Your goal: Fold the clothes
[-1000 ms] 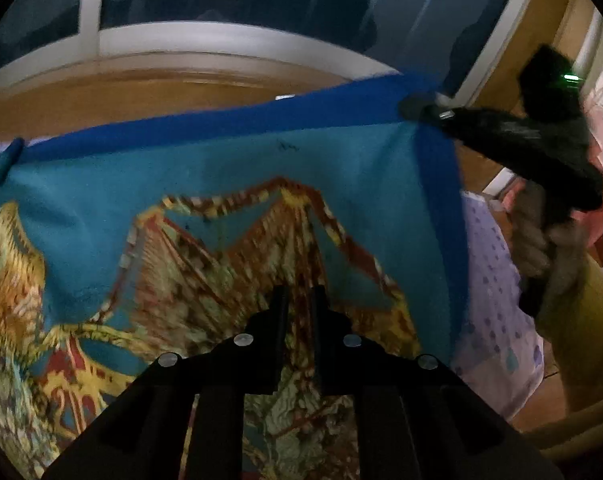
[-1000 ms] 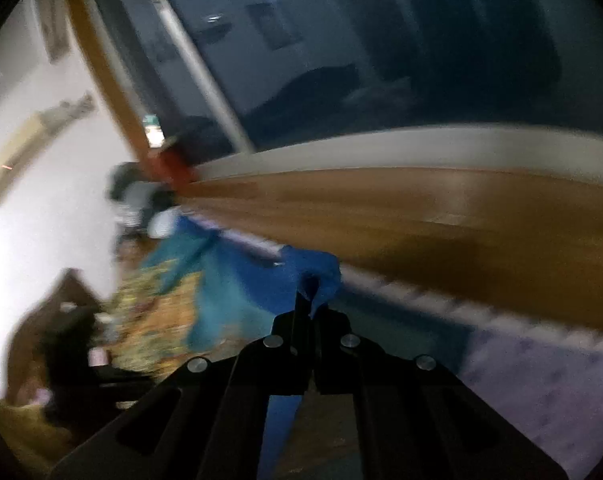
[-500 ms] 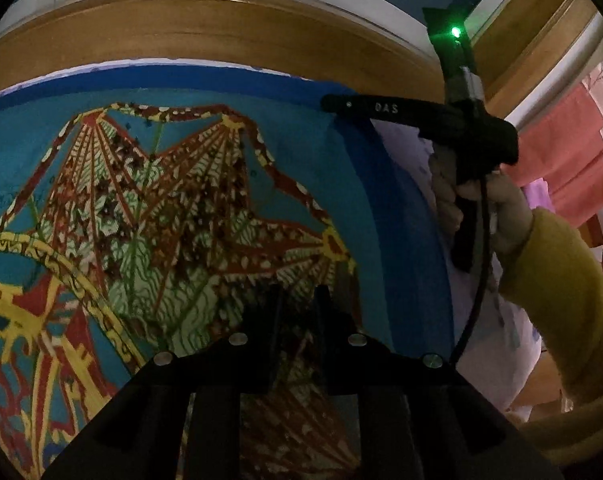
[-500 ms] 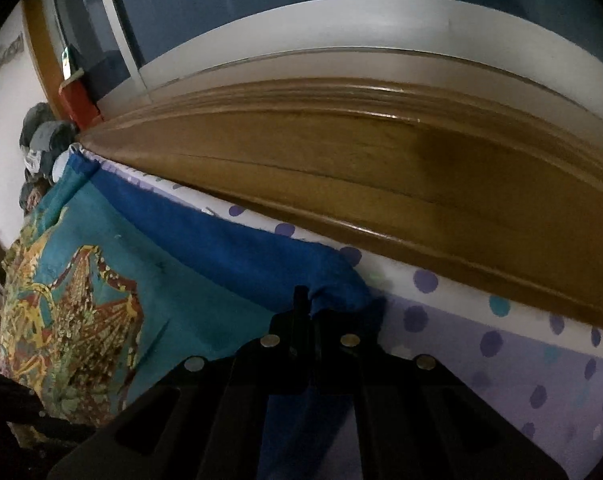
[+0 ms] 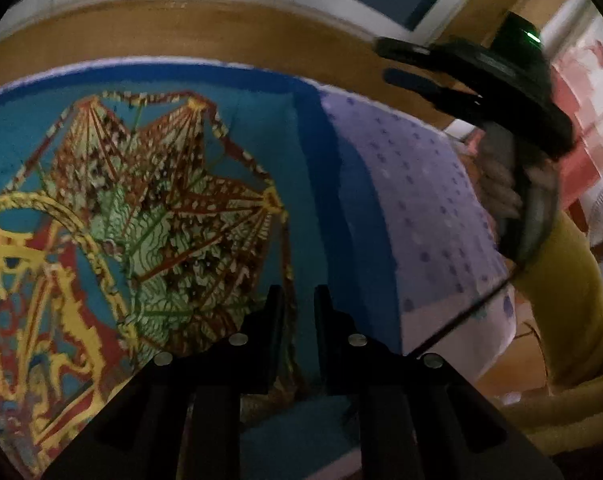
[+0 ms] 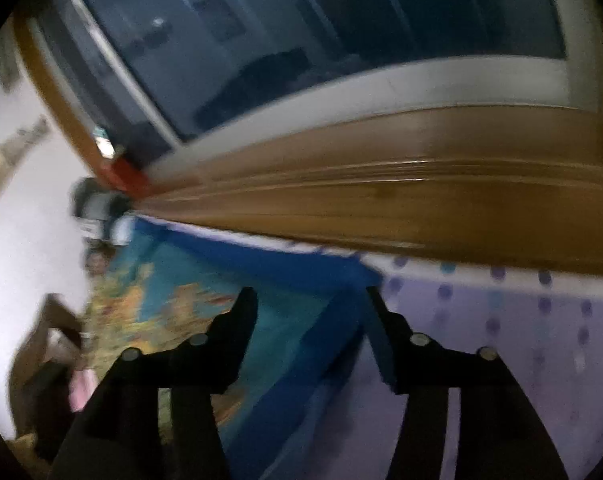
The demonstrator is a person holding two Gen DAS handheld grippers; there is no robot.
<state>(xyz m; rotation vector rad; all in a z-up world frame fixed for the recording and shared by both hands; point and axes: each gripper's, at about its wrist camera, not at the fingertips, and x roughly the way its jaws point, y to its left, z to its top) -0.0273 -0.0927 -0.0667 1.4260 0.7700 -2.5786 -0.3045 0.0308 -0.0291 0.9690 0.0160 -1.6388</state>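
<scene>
Nearest the left wrist camera, the left gripper (image 5: 295, 300) has its jaws drawn close with only a slim gap, and the patterned cloth (image 5: 173, 208) runs up under them; whether a fold of it is pinched between the pads I cannot tell, since the fabric there is dark. The cloth, teal with a red, yellow and green print and a deep blue border, lies spread flat on the bed (image 5: 429, 208), over a lilac dotted sheet, its far edge along the bed's far edge beside the wooden sill (image 5: 181, 32).

In the right wrist view the right gripper (image 6: 307, 300) has its jaws opening, spread wide above the cloth's far right corner (image 6: 357, 280); nothing is pressed between them (that corner lies loose on the sheet). A yellow sleeve (image 5: 573, 304) shows behind the hand carrying it.

Beyond the sill stands the dark window (image 6: 301, 40).

The risk, as I judge it: with one corner freed, any pull from the left side would drag the cloth askew and wrinkle the border, so the next fold would start crooked. A regrasp could also snag the sheet beneath along with the cloth.
</scene>
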